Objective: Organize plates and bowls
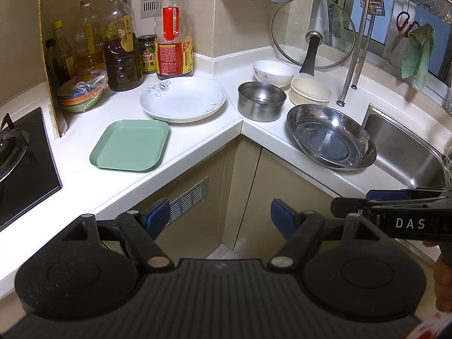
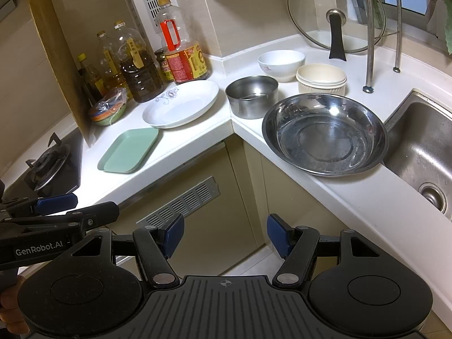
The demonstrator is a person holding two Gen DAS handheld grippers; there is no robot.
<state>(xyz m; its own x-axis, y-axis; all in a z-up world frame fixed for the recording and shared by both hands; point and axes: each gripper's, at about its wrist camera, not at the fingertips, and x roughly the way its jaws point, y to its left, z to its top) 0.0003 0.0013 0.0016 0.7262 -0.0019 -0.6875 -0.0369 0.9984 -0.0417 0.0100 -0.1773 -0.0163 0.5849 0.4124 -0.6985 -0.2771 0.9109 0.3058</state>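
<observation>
On the white corner counter lie a green square plate (image 1: 130, 146) (image 2: 128, 150), a white flowered plate (image 1: 183, 99) (image 2: 182, 104), a small steel bowl (image 1: 261, 100) (image 2: 252, 96), a white flowered bowl (image 1: 273, 73) (image 2: 281, 64), a cream bowl (image 1: 310, 91) (image 2: 321, 79) and a wide steel basin (image 1: 331, 137) (image 2: 325, 134). My left gripper (image 1: 219, 220) is open and empty, held in front of the counter below the plates. My right gripper (image 2: 225, 234) is open and empty, below the counter corner; it also shows at the right edge of the left wrist view (image 1: 395, 209).
Oil bottles and a jar (image 1: 124, 53) and a stack of coloured bowls (image 1: 80, 93) stand at the back left. A gas hob (image 1: 19, 155) is at the left. A glass lid (image 1: 312, 32) leans on the wall. A sink (image 2: 423, 155) is at the right beside a dish rack's legs (image 2: 370, 42).
</observation>
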